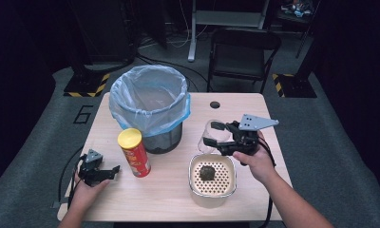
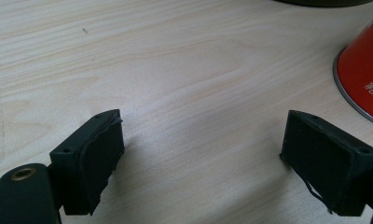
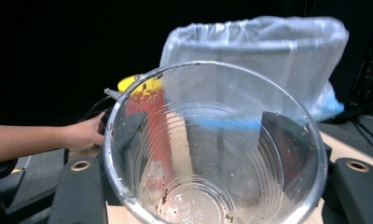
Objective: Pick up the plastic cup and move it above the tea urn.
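A: Forearms enter at 6 o'clock in the high view. Left gripper sits on the table at about 8 o'clock, jaws spread wide, nothing between them. Its own view shows bare wood between the pads.

B: Right one?

A: Right gripper is at about 3 o'clock from table centre, clamped on a clear plastic cup. Cup is tilted, lifted off the table, mouth toward the camera in the right gripper view. Jaws press its wall from both sides, dark specks inside it.

B: What's around the cup?

A: White strainer bowl just below it at 5 o'clock, with a dark clump on the perforated insert. Bin with a blue-clear liner sits at 11 o'clock from the cup, near, not touching.

B: Red thing?

A: Red chip can, yellow lid, upright, just beside the bin at its 7 o'clock. Close to the left gripper at its 2 o'clock, apart. Base edge visible in the left gripper view.

B: Background?

A: Folding chair at 12 o'clock beyond the table.
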`<move>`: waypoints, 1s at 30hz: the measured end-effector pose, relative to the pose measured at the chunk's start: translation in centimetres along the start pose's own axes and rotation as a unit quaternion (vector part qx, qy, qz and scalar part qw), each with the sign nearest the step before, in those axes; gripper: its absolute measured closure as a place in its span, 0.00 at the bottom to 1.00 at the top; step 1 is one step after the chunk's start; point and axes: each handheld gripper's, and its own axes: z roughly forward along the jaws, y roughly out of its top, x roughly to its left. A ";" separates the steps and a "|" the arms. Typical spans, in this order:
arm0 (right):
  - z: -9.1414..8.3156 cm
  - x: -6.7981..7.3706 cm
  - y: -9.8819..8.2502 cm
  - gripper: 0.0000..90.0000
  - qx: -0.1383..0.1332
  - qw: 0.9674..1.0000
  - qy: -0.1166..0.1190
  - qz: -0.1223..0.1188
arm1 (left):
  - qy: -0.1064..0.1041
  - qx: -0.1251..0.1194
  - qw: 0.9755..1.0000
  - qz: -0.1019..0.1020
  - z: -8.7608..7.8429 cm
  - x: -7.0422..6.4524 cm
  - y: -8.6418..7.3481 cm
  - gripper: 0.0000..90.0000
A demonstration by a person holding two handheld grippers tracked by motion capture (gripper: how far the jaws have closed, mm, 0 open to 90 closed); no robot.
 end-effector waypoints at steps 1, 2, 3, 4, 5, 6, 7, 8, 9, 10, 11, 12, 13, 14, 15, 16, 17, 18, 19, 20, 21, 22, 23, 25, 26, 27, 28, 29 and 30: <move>0.0 0.1 0.7 0.37 0.000 1.000 -0.001 -0.009 | 0.000 0.000 1.000 -0.001 0.0 0.0 0.0 0.14; 0.1 0.3 1.6 0.37 0.002 1.000 -0.004 -0.013 | 0.000 0.000 1.000 -0.001 0.0 0.0 0.0 0.14; 0.2 0.4 2.2 0.37 0.004 1.000 -0.004 -0.013 | 0.000 0.000 1.000 -0.001 0.0 0.0 0.0 0.14; 0.3 0.5 3.0 0.37 0.004 1.000 -0.006 -0.018 | 0.001 0.000 1.000 -0.001 0.0 0.0 0.0 0.14; 0.5 0.5 3.7 0.37 0.007 1.000 -0.007 -0.014 | 0.004 -0.006 1.000 -0.003 0.1 -0.1 -0.1 0.14; 0.8 0.5 4.7 0.37 0.010 1.000 -0.008 -0.013 | 0.004 -0.005 1.000 -0.004 0.1 -0.1 -0.1 0.14; 1.0 0.6 5.2 0.37 0.010 1.000 -0.011 -0.011 | 0.005 -0.005 1.000 -0.005 0.1 -0.1 -0.1 0.14; 1.4 0.6 5.8 0.37 0.010 1.000 -0.013 -0.014 | 0.005 -0.006 1.000 -0.005 0.1 -0.1 -0.1 0.14; 2.1 0.5 7.1 0.37 0.009 1.000 -0.017 -0.016 | 0.003 -0.007 1.000 -0.007 0.1 -0.2 -0.1 0.14; 2.1 0.5 7.1 0.37 0.009 1.000 -0.017 -0.016 | 0.003 -0.006 1.000 -0.006 0.1 -0.2 -0.1 0.14; 2.4 0.4 7.5 0.37 0.007 1.000 -0.017 -0.018 | 0.003 -0.006 1.000 -0.007 0.1 -0.2 -0.1 0.14; 2.9 0.4 8.0 0.37 0.006 1.000 -0.020 -0.019 | 0.004 -0.006 1.000 -0.004 0.1 -0.1 -0.1 0.13; 3.2 0.4 8.4 0.37 0.005 1.000 -0.021 -0.022 | 0.002 -0.006 1.000 -0.006 0.1 -0.2 -0.1 0.13; 3.6 0.4 8.8 0.36 0.003 0.999 -0.023 -0.024 | 0.004 -0.006 1.000 -0.004 0.1 -0.1 -0.1 0.13; 4.1 0.3 9.2 0.36 0.002 0.999 -0.027 -0.025 | 0.003 -0.006 1.000 -0.007 0.1 -0.2 -0.1 0.13; 4.5 0.3 9.7 0.36 -0.001 0.999 -0.031 -0.027 | 0.003 -0.006 1.000 -0.006 0.1 -0.2 -0.1 0.13; 5.0 0.2 10.1 0.36 -0.004 0.999 -0.031 -0.027 | 0.003 -0.007 1.000 -0.006 0.1 -0.2 -0.1 0.13; 5.5 0.2 10.5 0.36 -0.004 0.999 -0.033 -0.028 | 0.003 -0.006 1.000 -0.006 0.1 -0.2 -0.1 0.13; 6.0 0.1 11.0 0.36 -0.005 0.999 -0.037 -0.030 | 0.003 -0.007 1.000 -0.006 0.1 -0.2 -0.1 0.13; 6.5 -0.1 11.4 0.36 -0.006 0.999 -0.041 -0.033 | 0.003 -0.006 1.000 -0.006 0.1 -0.2 -0.1 0.13; 6.9 -0.2 11.8 0.36 -0.007 0.999 -0.042 -0.030 | 0.003 -0.006 1.000 -0.002 0.1 -0.1 -0.1 0.13; 7.3 -0.3 12.2 0.36 -0.007 0.999 -0.042 -0.030 | 0.003 -0.005 1.000 -0.001 0.1 -0.1 -0.1 0.13; 7.8 -0.4 12.6 0.35 -0.006 0.999 -0.043 -0.033 | 0.003 -0.006 1.000 -0.002 0.1 -0.1 -0.1 0.13; 8.8 -0.6 13.5 0.35 -0.006 0.998 -0.045 -0.035 | 0.002 -0.006 1.000 -0.001 0.1 -0.1 -0.1 0.13; 9.3 -0.6 13.9 0.35 -0.006 0.998 -0.048 -0.035 | 0.002 -0.005 1.000 0.000 0.1 -0.1 -0.1 0.13; 9.6 -0.7 14.0 0.35 -0.007 0.998 -0.049 -0.033 | 0.002 -0.005 1.000 0.000 0.1 -0.1 -0.1 0.13; 10.3 -0.8 14.3 0.35 -0.009 0.998 -0.049 -0.031 | 0.001 -0.005 1.000 0.000 0.1 -0.1 -0.1 0.13; 10.8 -0.8 14.4 0.35 -0.007 0.998 -0.052 -0.031 | -0.002 -0.005 1.000 -0.006 0.1 -0.1 -0.1 0.13; 11.3 -0.9 14.5 0.35 -0.006 0.998 -0.058 -0.036 | -0.001 -0.006 1.000 -0.005 0.1 -0.1 -0.1 0.13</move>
